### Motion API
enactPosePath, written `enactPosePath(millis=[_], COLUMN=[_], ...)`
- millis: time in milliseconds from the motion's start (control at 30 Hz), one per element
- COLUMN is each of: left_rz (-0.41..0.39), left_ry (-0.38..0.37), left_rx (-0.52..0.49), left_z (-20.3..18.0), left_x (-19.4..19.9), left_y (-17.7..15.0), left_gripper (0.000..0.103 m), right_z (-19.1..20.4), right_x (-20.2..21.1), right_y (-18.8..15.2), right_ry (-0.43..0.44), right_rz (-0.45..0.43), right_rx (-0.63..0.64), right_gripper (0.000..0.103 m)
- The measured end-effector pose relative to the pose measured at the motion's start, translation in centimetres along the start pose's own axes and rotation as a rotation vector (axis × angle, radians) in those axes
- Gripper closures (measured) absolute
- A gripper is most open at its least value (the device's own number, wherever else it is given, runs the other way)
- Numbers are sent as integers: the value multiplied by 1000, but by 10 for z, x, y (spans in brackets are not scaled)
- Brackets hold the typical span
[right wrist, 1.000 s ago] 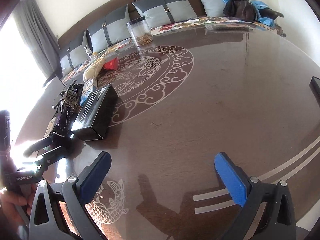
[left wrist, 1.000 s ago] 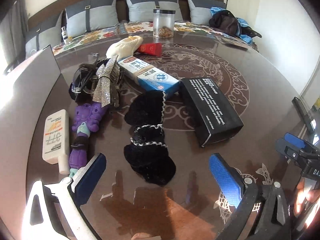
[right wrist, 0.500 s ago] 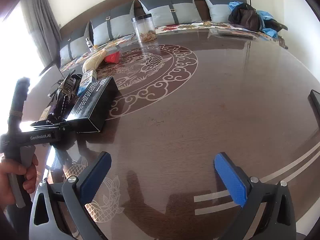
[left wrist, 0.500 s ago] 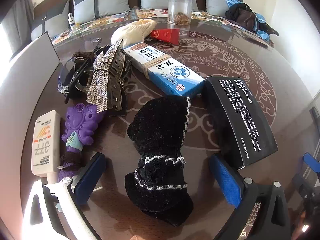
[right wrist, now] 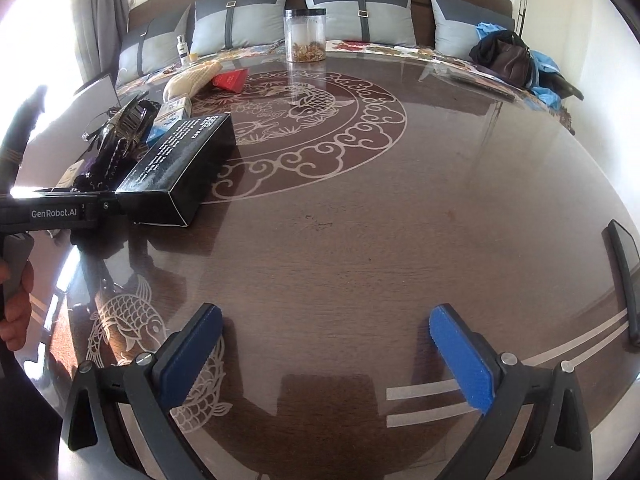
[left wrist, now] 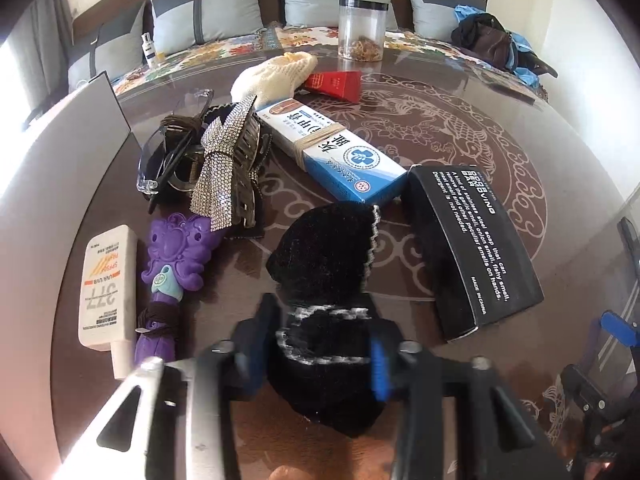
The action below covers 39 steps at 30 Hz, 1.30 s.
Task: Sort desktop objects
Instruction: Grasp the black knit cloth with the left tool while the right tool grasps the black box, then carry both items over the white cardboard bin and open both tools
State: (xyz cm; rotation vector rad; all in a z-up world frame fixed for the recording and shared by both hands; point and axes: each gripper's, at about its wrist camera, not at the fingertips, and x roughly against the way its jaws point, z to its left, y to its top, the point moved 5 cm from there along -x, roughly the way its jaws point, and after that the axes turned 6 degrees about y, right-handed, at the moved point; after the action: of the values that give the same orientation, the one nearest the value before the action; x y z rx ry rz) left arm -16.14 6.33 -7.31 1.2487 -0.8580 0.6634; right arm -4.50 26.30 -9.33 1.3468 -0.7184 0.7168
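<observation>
A black velvet hair bow [left wrist: 324, 256] with white trim lies on the dark round table [right wrist: 360, 220]. My left gripper [left wrist: 320, 344] is closing its jaws on the bow's near end, and both blue pads touch the fabric. Around it lie a black box [left wrist: 476, 248], a blue-white box [left wrist: 336, 156], a rhinestone hair clip [left wrist: 224, 168], a purple comb [left wrist: 172, 256] and a white tube [left wrist: 106, 284]. My right gripper [right wrist: 324, 356] stands open over bare table, right of the black box [right wrist: 180, 164], with nothing between its fingers.
Glasses [left wrist: 160, 160], a cream glove [left wrist: 276, 74], a red packet [left wrist: 336, 84] and a clear jar [left wrist: 362, 34] sit farther back. A grey panel [left wrist: 60, 152] stands at the left edge. A dark phone [right wrist: 624, 276] lies at the right rim. A sofa with cushions lies beyond.
My left gripper moved forward and down over the black bow, then its jaws came in from wide open onto the bow. The right gripper rolled slightly and stayed open.
</observation>
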Motion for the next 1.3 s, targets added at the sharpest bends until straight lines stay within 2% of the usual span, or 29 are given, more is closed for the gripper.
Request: enactPosePath(millis=[100,167,233,300,400,433,467,500,533,667,800,900,1067,1200,1300], left_rz=[-13,-13,-3,-5,-33,-46,-57,-66,-75,-134,-200,-204,-126,-53,0], left_ry=[-17,-31,-39,-46,-59,-66,-74,-82,-89,-123,-102,-10,107,147,159], left_rx=[61,93,115,132,160,172,185,197,208,244,300,357,469,469,445], left_z=[13,21,29,39,56,64,71,79,87,129,198,262,353,376,377], left_x=[9,14,20,29,47,54,62,69,77,122,163,172,154,134,118], left_y=[-14,-25,-35,-42,-46,-47,-47,-47,-47,-43,-35,-41,-70,-91,-98], left_gripper=[71,71,71,71,71,71,71,71,71,71,71,71,71,71,69], right_z=[6,22,46,73,107,113,117,119,120,119,145,199,337,444,496], right_x=[10,14,4,-16,-54,-63,-68,-71,-70,-45,2,34,67,66,43], right_y=[11,31,58,83,104,106,105,104,103,95,111,136,157,139,114], right_ry=[99,133,178,195,148,132,128,104,112,115,178,277,503,639,620], right_rz=[-5,-41,-28,17,102,126,144,160,163,151,101,61,23,35,85], right_rx=[-54,-33,-11,22,98,108,117,129,138,168,206,243,338,422,498], right_gripper=[0,0,0,0,1,12,33,40,44,44,44,44,44,44,44])
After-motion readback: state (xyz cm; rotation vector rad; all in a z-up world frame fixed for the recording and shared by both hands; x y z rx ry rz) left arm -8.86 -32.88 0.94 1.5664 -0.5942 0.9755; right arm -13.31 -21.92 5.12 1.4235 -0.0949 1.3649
